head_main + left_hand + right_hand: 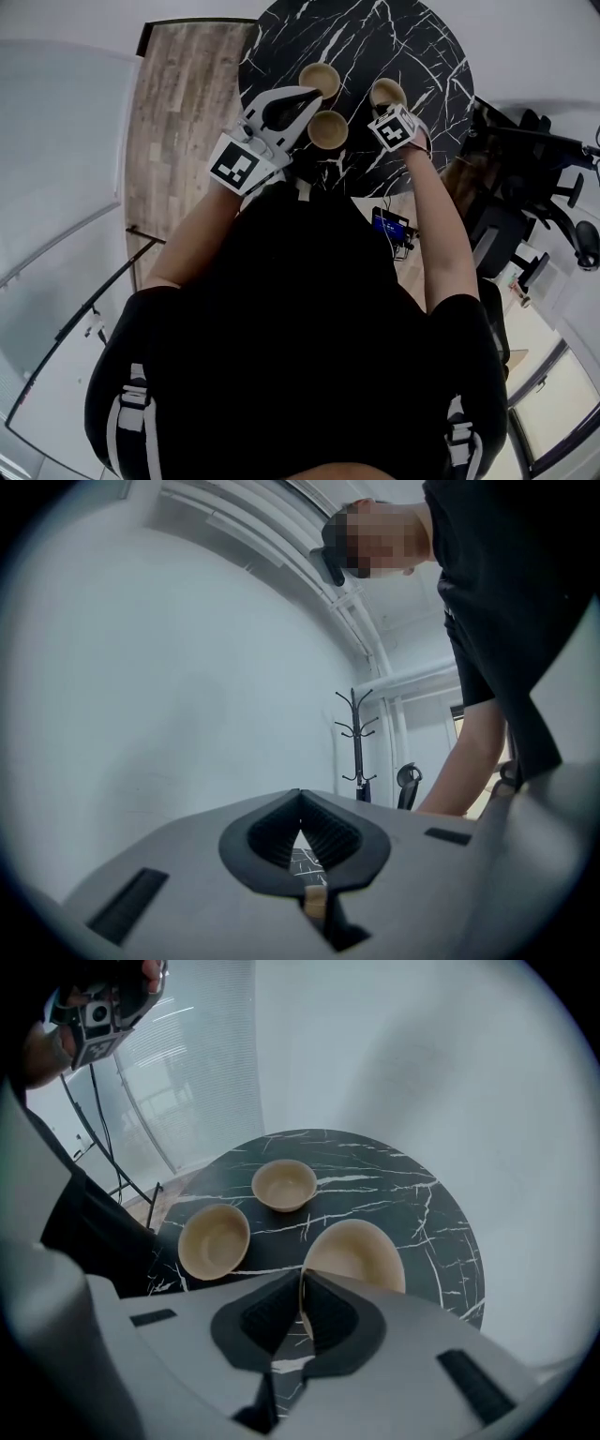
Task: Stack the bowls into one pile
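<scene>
A: What has the right gripper [302,1279] got?
B: Its jaws are pinched on the near rim of a beige round bowl [356,1252], just ahead of the tips.
A: And beyond it?
B: Two more, ahead and to the left: the nearer bowl [214,1239] and the farther bowl [283,1183]. They sit apart on a round black marble table with white veins [422,1204].

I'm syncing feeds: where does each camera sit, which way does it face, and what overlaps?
Head view: on the person's head, facing steeply down at the round black marble table; black-clothed torso, forearms show.
Left gripper view: on the left hand-held gripper, facing level toward a white wall; closed jaws, an arm show.
Right gripper view: on the right hand-held gripper, facing down at the table; jaws grip a tan bowl.
Shared: head and right gripper views show the table and that bowl.
</scene>
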The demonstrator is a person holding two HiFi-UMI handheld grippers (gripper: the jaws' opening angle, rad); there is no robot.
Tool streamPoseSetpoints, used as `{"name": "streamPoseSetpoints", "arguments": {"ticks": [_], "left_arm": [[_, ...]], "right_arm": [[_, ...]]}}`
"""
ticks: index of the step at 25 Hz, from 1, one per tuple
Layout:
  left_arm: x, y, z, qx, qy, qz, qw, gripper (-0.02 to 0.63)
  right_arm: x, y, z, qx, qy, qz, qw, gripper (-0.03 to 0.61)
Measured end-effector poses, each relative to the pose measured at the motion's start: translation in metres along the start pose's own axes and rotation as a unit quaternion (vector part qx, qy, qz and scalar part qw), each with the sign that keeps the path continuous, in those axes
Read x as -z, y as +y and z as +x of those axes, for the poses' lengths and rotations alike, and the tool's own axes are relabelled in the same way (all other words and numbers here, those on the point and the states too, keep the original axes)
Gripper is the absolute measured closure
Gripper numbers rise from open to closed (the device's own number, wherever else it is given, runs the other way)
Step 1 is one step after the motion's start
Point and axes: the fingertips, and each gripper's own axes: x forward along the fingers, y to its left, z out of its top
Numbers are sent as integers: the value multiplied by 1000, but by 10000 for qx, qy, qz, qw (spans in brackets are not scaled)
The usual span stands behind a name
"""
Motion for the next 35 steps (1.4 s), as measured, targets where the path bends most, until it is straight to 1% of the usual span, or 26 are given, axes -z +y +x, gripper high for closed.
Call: {"name": "streamPoseSetpoints", "arguments": {"ticks": [4,9,15,19,27,35], "left_arm": [[1,2,-13,68,5,-39,10000,609],[4,5,-25,116,29,26,9999,609],[2,3,-43,160,-13,11,9999,609],[2,3,-48,178,-25,15,9998,609],[3,6,-56,168,-9,-25,9999,609],[4,8,-68,98,31,4,9999,609]], "right_arm": [[-18,22,-6,-37,-54,-46,10000,566],[-43,56,-14,-215,-174,-52,9996,566],[-57,101,-14,-364,-185,-218,9989,566],[-59,123,-11,-465,-142,-304,9984,566],[-63,152,5,-645,-53,-403,9971,566],[-57,168,20,-724,102,-456,9963,566]]}}
